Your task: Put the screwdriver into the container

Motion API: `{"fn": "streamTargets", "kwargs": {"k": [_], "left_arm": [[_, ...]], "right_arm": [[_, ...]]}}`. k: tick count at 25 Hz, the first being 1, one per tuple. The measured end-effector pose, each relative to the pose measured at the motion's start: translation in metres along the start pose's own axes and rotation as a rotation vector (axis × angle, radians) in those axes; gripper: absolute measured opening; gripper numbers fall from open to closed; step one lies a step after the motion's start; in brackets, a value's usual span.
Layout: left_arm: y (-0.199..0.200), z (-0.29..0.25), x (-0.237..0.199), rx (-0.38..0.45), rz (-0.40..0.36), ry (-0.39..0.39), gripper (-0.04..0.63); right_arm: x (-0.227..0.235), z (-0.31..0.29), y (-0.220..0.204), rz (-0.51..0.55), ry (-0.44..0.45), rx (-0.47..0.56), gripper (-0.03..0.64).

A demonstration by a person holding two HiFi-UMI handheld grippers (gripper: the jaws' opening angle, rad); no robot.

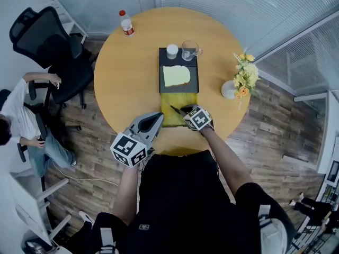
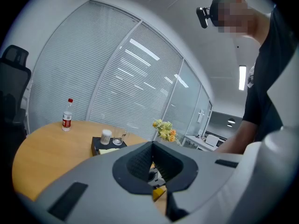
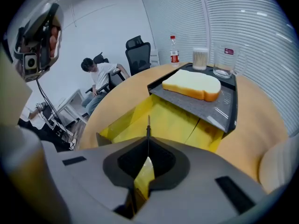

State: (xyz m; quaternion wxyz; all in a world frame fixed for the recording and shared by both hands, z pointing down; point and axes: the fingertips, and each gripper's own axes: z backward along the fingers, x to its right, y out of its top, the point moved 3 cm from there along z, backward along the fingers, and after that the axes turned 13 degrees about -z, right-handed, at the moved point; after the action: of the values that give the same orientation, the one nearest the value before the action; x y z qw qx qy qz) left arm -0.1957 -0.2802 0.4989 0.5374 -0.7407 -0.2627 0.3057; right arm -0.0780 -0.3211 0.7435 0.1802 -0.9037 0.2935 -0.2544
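Note:
A yellow open container [image 1: 178, 100] lies on the round wooden table [image 1: 127, 78], just in front of the black tray. My right gripper [image 1: 184, 110] is at the container's near right edge, shut on the screwdriver [image 1: 174, 109]. In the right gripper view the thin dark shaft [image 3: 148, 130] sticks out past the shut jaws of the right gripper [image 3: 148, 143] over the yellow container [image 3: 163, 118], and the yellow handle sits between them. My left gripper [image 1: 158, 117] hovers at the container's near left corner. In its own view the left gripper [image 2: 152, 144] is shut with nothing in it.
A black tray [image 1: 163, 83] holds a slice of bread [image 1: 176, 75], a white cup [image 1: 172, 51] and a glass mug [image 1: 189, 50]. A bottle [image 1: 126, 24] stands far left, a flower vase [image 1: 241, 78] at the right. An office chair [image 1: 47, 41] and a seated person [image 1: 21, 115] are left of the table.

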Motion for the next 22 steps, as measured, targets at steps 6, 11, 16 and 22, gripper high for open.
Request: {"fn": "streamTargets", "kwargs": {"k": [6,11,16,22], "left_arm": [[0.005,0.001,0.004,0.012,-0.012,0.005,0.005],[0.007,0.002,0.005,0.011,-0.016,0.014,0.005],[0.004,0.005,0.004,0.008,-0.010,0.025,0.005],[-0.002,0.006,0.007,-0.018,-0.006,0.022,0.005]], "right_arm": [[0.009,0.024,-0.018,-0.068,0.022,0.027,0.003],[0.011,0.055,-0.032,-0.123,0.057,0.112,0.004],[-0.004,0.089,-0.036,-0.104,0.095,0.230,0.003],[-0.020,0.121,-0.022,-0.050,0.086,0.333,0.005]]}}
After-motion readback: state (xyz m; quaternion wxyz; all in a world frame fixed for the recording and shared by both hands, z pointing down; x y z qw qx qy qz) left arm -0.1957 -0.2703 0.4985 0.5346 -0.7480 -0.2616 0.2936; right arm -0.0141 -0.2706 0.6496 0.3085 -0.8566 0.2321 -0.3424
